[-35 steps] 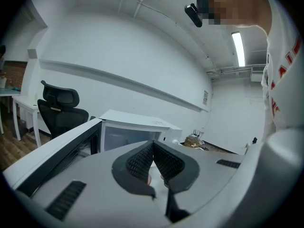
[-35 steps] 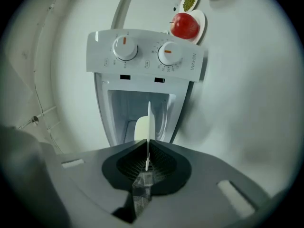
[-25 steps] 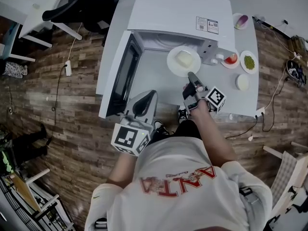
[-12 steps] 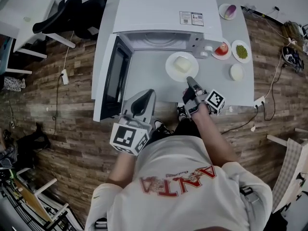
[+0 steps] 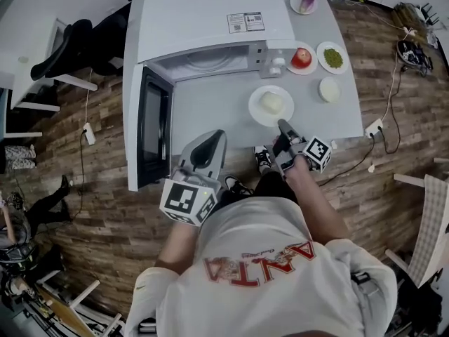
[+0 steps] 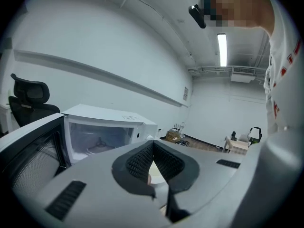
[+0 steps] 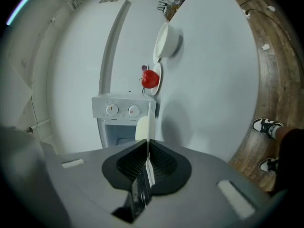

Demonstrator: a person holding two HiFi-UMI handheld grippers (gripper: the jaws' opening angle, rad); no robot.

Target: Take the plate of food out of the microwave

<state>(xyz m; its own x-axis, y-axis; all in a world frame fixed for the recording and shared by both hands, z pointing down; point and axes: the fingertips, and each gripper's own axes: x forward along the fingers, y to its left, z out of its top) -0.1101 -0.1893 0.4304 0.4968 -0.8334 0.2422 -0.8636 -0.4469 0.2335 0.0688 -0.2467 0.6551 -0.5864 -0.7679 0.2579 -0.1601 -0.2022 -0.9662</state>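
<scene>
A white plate (image 5: 271, 106) with a pale block of food (image 5: 271, 102) is outside the microwave (image 5: 210, 27), over the grey table (image 5: 210, 111) in front of the control panel. My right gripper (image 5: 284, 127) is shut on the plate's near rim. In the right gripper view the plate (image 7: 150, 122) shows edge-on, pinched between the pads of the right gripper (image 7: 147, 151). The microwave door (image 5: 144, 128) stands wide open and the cavity (image 6: 97, 137) holds nothing. My left gripper (image 5: 203, 153) hangs near my body, shut and holding nothing; in its own view the left gripper (image 6: 153, 148) points at the microwave.
To the right of the microwave stand a plate with a red apple (image 5: 302, 58), a plate of green peas (image 5: 333, 57), a white bowl (image 5: 329, 89) and a plate with a purple onion (image 5: 307, 2). The table's near edge (image 5: 280, 149) is by my right hand.
My right gripper has drawn the plate away from the microwave's opening, toward me and out over the table. The left gripper has stayed put.
</scene>
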